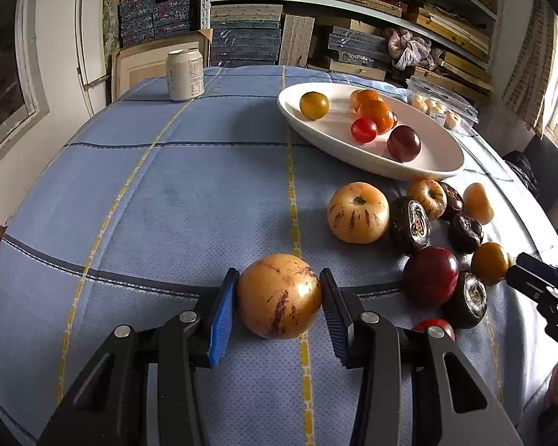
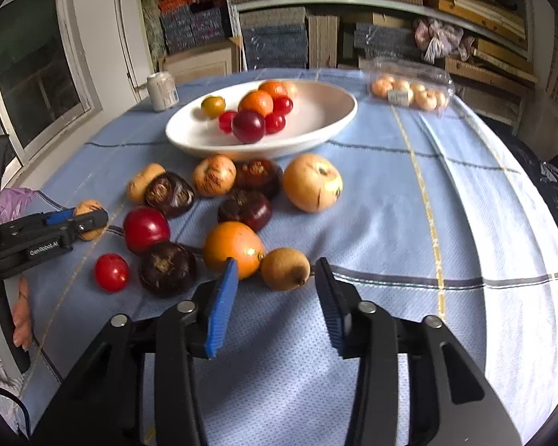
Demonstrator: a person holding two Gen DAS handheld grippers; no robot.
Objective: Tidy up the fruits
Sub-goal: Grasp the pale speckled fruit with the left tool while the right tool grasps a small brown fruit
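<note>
Leftward, bare tablecloth (image 1: 148, 193) to the edge; left gripper (image 1: 279, 297) pinching striped melon (image 1: 279, 295); right gripper (image 2: 275, 290) spread, kiwi (image 2: 284, 268) unpinched.

Both wrist views close, angled down; share bowl (image 1: 372, 163) (image 2: 327, 126).

Tall metal shelving (image 1: 353, 0) filled the back wall, packed with stacked flat boxes in straw, blue-patterned and orange covers. A white-framed window (image 2: 37, 63) sat in the pale left wall (image 1: 59, 18). Daylight fell across the round table's light-blue checked cloth (image 1: 189, 186), crossed by yellow and dark stripes
</note>
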